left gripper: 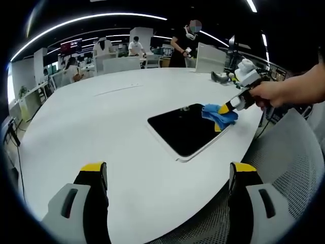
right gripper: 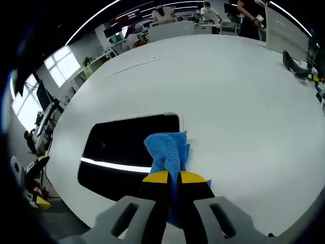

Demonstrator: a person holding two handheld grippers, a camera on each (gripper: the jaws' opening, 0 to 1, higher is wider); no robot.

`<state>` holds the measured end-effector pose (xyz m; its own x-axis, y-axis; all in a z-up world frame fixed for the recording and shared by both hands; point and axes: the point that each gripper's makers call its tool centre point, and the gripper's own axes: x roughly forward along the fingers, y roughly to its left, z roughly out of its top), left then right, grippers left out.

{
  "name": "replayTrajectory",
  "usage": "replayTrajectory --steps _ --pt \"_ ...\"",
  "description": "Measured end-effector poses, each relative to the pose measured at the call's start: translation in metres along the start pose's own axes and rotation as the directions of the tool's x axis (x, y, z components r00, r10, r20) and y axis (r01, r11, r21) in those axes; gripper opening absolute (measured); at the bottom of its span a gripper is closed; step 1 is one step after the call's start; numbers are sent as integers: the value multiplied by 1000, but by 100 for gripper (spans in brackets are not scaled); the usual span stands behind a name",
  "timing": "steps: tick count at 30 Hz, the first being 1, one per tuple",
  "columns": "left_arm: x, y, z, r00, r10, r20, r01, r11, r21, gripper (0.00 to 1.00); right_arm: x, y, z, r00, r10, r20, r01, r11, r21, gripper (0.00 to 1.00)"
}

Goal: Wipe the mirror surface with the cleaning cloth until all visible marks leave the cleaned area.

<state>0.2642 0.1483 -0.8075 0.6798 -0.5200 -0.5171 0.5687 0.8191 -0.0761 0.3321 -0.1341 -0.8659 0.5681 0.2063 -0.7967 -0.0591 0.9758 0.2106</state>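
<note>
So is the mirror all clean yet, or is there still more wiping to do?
Not finished, I think. The right gripper is shut on the blue cloth, pressing it on one end of the mirror. No marks stand out on the dark glass, but they could be too faint to see. The left gripper is open, holding nothing.

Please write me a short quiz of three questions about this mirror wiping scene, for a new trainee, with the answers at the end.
1. True or false: the right gripper is shut on the blue cloth.
2. Multiple choice: in the left gripper view, where does the cloth lie? A) on the edge of the mirror nearest the right gripper; B) on the white table far from the mirror; C) on the mesh chair.
3. Fill in: the fingers of the left gripper stand ____ and hold nothing.

Key: 1 true. 2 A. 3 open.
</note>
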Motion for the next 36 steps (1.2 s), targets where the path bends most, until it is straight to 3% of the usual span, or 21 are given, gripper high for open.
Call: replayTrajectory --steps 9,23,36 --pt "0 -1 -1 1000 -4 -4 4 1000 -7 99 -11 0 -16 1000 -5 -15 6 997 82 0" --pt "1 -8 -5 999 -27 -31 28 999 27 99 -17 5 -26 1000 -12 -14 14 996 90 1" --pt "0 -5 -3 1000 -15 -16 15 1000 6 99 -15 17 -27 1000 -7 -27 10 995 102 0"
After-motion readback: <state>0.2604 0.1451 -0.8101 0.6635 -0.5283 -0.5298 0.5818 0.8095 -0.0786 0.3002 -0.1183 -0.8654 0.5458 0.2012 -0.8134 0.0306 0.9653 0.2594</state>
